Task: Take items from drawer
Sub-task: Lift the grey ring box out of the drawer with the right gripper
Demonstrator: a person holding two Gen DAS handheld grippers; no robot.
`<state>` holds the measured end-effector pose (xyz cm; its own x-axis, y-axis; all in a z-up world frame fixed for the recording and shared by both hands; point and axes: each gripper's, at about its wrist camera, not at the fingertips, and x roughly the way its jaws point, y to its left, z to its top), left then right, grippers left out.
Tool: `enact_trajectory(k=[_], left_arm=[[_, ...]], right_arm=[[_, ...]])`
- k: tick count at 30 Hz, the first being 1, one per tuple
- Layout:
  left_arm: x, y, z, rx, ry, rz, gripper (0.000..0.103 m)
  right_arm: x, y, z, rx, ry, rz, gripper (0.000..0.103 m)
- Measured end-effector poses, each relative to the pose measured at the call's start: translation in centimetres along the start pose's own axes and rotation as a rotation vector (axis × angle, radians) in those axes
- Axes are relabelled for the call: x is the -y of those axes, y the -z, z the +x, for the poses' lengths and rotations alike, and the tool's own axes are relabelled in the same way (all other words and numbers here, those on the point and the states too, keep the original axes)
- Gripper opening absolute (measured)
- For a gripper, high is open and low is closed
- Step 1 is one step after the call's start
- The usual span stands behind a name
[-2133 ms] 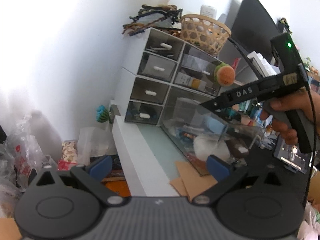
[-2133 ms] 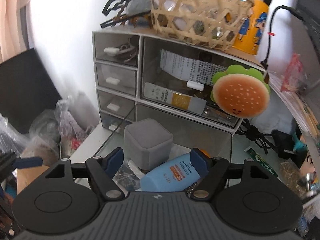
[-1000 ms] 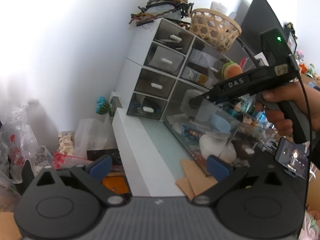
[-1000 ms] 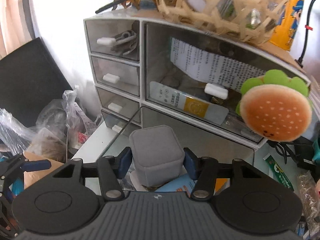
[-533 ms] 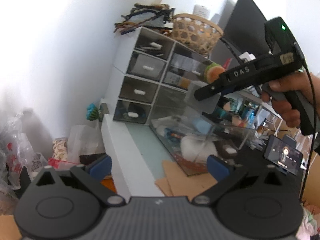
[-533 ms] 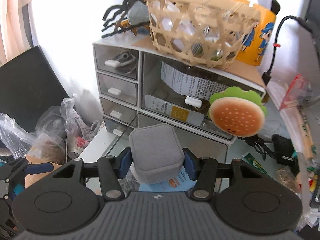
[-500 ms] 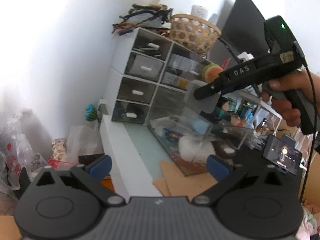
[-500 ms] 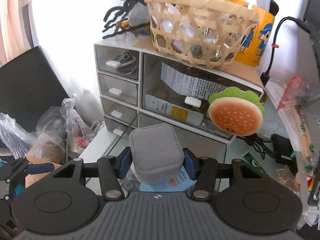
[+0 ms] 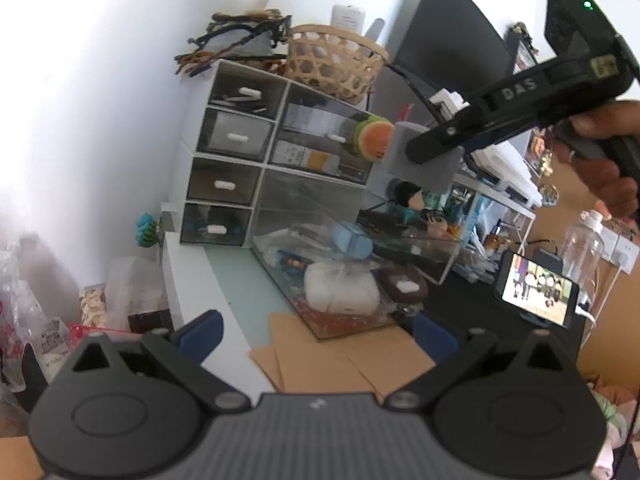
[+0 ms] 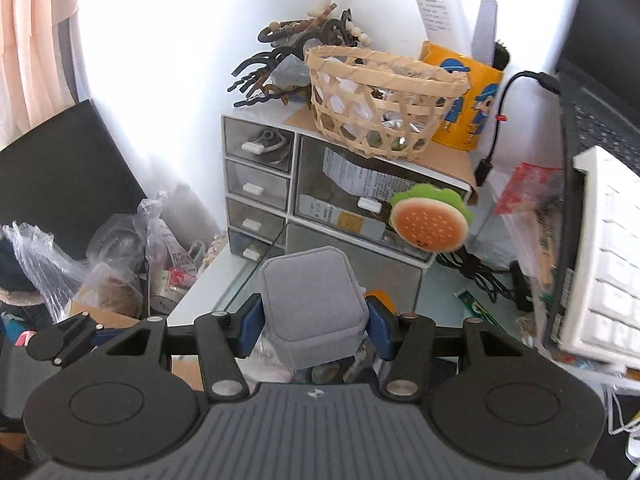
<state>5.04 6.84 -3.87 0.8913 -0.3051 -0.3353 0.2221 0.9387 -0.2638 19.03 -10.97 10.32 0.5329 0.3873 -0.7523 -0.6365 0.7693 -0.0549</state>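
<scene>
Holding the grey box [image 10: 314, 294] snug in the right gripper [image 10: 314, 320], clear of the open drawer [image 9: 352, 276], left gripper [image 9: 316, 330] wide open, empty

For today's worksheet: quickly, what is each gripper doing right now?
Left gripper: open, holding nothing.
Right gripper: shut on the grey velvet jewellery box.

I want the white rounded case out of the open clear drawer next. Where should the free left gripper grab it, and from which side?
Probably from above, since the clear drawer walls block a sideways approach. The white case lies flat with its long axis along the drawer, so close the left gripper across its narrower width, near the middle. Its smooth rounded top may slip, so go low on its sides.
</scene>
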Motion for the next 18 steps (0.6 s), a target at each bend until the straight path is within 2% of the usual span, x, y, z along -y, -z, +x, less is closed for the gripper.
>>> enact_trajectory(k=[18], left_arm=[[3.8,-0.1,-2.0,0.046,0.005,0.053,0.103]], right_arm=[[0.6,3.5,-8.7,0.019,0.069,0.024,0.058]])
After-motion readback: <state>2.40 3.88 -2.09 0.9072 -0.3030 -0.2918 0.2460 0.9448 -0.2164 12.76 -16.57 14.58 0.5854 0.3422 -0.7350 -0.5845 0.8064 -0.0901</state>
